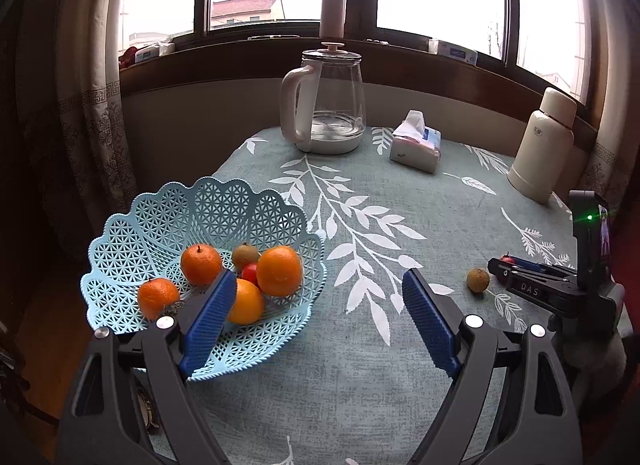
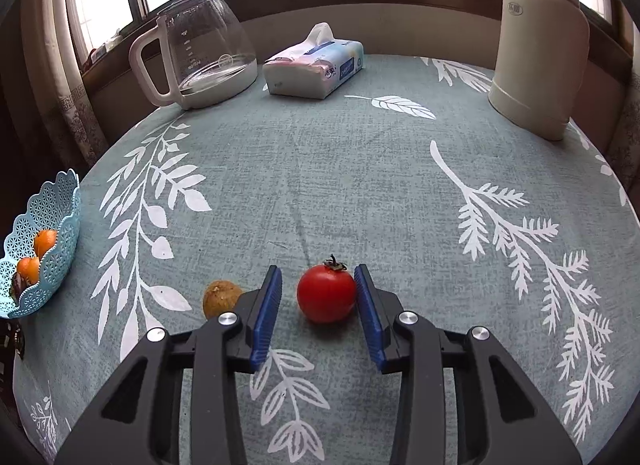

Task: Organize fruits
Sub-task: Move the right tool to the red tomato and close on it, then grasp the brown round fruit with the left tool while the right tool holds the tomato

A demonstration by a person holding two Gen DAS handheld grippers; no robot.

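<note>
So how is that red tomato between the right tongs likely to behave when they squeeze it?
The tomato looks round and glossy, so it may roll or slip if the right tongs close unevenly; only one pad seems near touching. Its thin skin probably bruises, so squeeze gently.

Red tomato [image 2: 326,293], lt-blue lattice basket [image 1: 160,209], teal cloth [image 2: 340,169] w/ white leaves.

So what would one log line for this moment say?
right tool: open, around tomato | left tool: open, empty, by basket | brown fruit: on cloth
</note>
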